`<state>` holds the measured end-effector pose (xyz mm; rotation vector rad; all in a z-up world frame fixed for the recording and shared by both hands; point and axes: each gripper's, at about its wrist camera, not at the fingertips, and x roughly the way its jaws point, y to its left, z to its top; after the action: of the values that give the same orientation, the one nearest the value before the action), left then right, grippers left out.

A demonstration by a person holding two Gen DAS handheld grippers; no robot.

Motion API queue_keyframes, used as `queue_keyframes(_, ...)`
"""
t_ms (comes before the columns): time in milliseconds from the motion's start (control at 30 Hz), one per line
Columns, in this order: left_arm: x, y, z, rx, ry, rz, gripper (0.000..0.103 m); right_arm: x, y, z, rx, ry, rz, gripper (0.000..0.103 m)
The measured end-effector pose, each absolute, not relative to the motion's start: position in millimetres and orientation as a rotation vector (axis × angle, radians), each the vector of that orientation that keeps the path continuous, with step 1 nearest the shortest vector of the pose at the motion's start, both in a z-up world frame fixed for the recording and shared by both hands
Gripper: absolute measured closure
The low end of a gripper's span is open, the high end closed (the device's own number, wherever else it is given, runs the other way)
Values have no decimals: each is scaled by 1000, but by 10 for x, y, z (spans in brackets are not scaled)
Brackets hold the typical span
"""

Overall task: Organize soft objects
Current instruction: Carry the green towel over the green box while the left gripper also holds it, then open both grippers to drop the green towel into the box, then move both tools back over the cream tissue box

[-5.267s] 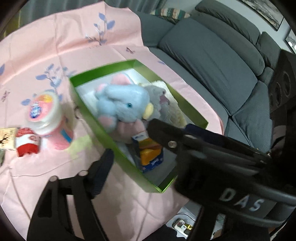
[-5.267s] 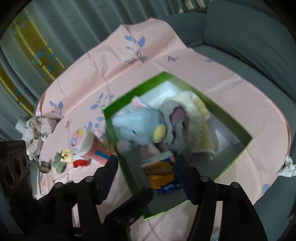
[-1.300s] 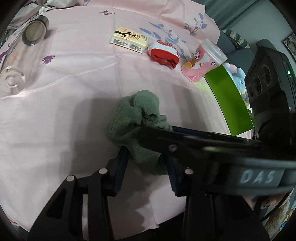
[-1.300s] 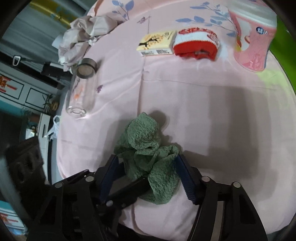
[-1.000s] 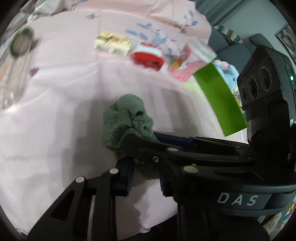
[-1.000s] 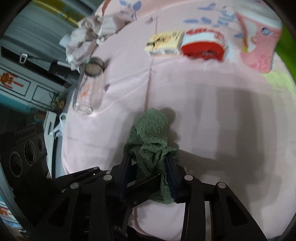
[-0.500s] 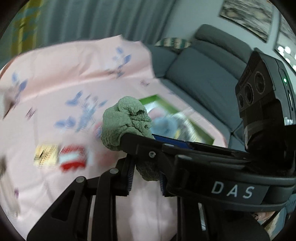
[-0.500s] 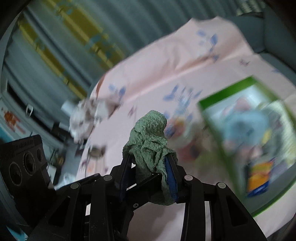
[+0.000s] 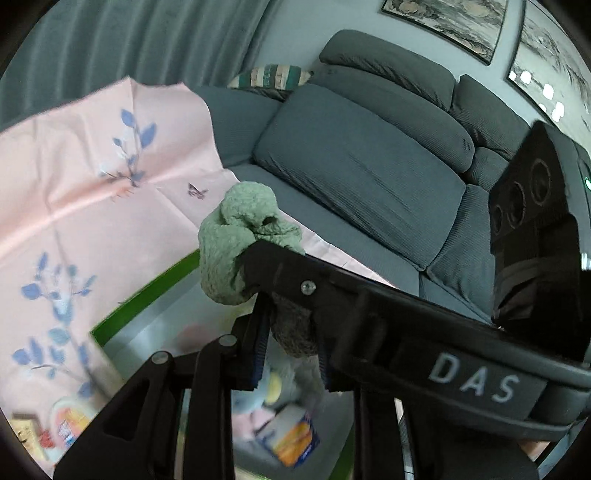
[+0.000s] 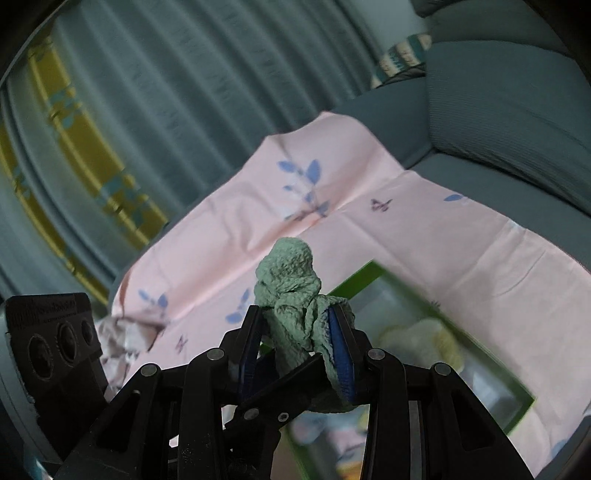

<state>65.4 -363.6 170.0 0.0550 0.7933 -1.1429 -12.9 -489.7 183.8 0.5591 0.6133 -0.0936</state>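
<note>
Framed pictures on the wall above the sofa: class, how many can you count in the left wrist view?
2. One framed picture hangs above the sofa at the top centre; the second hangs to its right, at the image edge. Others may lie outside the view.

Green cloth (image 9: pixel 240 236) lifted off pink sheet (image 9: pixel 92 177), now above green box (image 10: pixel 524 406).

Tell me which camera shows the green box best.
The right wrist view: the green box shows its far corner and right wall beyond the green cloth. The left wrist view shows only a blurred rim behind the fingers.
</note>
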Motion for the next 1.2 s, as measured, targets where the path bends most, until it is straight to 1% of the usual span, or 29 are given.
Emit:
queue_keyframes(100,761,-3818,1553,63,846,-1109,84,-21,-4989,1700,559,597,-74,63)
queue_keyframes(367,910,-3955,1117,91,1017,-989,84,335,-5145,1175,629,747,-75,63)
queue_keyframes(500,858,-3921,1082,96,1028,-968,83,371,-5150,1068,629,800,-98,63)
queue_keyframes(600,805,-3896,1131,98,1029,-962,79,323,-5127,1106,613,814,-127,63)
queue_keyframes(633,780,-3877,1157,95,1029,-967,77,303,-5115,1130,603,818,-139,63)
queue_keyframes(667,758,-3854,1178,91,1027,-968,71,278,-5099,1161,588,820,-150,62)
queue_keyframes(700,743,-3828,1204,92,1025,-961,66,259,-5094,1189,578,818,-161,53)
queue_keyframes(733,734,-3796,1236,95,1019,-951,56,240,-5092,1220,572,816,-174,47)
queue_keyframes(767,729,-3762,1265,99,1012,-941,44,206,-5087,1256,566,811,-182,38)
queue_keyframes(800,704,-3692,1316,101,996,-930,41,167,-5081,1296,563,802,-183,34)
queue_keyframes(867,667,-3575,1394,98,977,-916,30,67,-5057,1391,560,776,-180,33)
queue_keyframes(933,630,-3408,1496,87,967,-898,28,3,-5019,1460,551,766,-185,31)
queue_keyframes(1000,573,-3196,1612,79,941,-863,24,-70,-4952,1543,541,760,-183,20)
queue_keyframes(1033,548,-3096,1650,74,925,-849,20,-109,-4911,1584,534,755,-179,18)
queue_keyframes(1133,446,-2718,1765,44,887,-820,8,-266,-4694,1758,470,727,-173,17)
queue_keyframes(1167,418,-2607,1788,36,884,-810,5,-305,-4626,1794,455,720,-171,17)
queue_keyframes(1200,390,-2468,1807,24,881,-792,4,-339,-4559,1830,444,712,-169,17)
